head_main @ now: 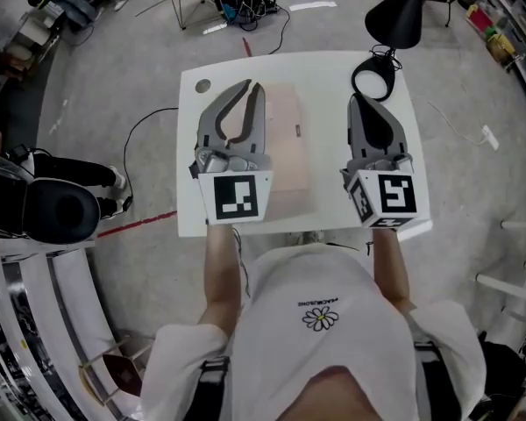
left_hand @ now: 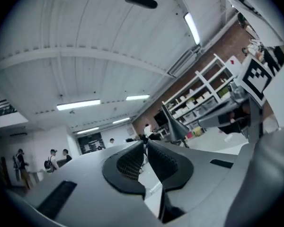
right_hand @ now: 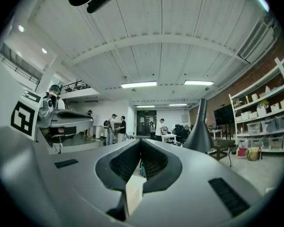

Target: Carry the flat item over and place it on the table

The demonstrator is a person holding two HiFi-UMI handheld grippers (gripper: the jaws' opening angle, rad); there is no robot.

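Over on the left, we've got the left gripper (head_main: 252,87) held above the white table (head_main: 189,160), and its jaws are closed right up. In the left gripper view (left_hand: 145,144) the ribbed pads (left_hand: 130,162) meet at their tips with nothing between them, and we're looking past them at the ceiling lights, so it's tilted upward. It has hold of nothing.

Moving to the middle, there's the flat item (head_main: 290,140), a pale beige panel lying flat on the table. From the head view the left gripper overlaps its left edge, and we can't tell whether they touch.

On to the right, the right gripper (head_main: 359,103) sits clear of the flat item, over the table's right side. Its own view (right_hand: 140,141) shows the jaws together as well, gripping nothing.

Beyond it, at the far right corner, stands a black lamp (head_main: 401,12).
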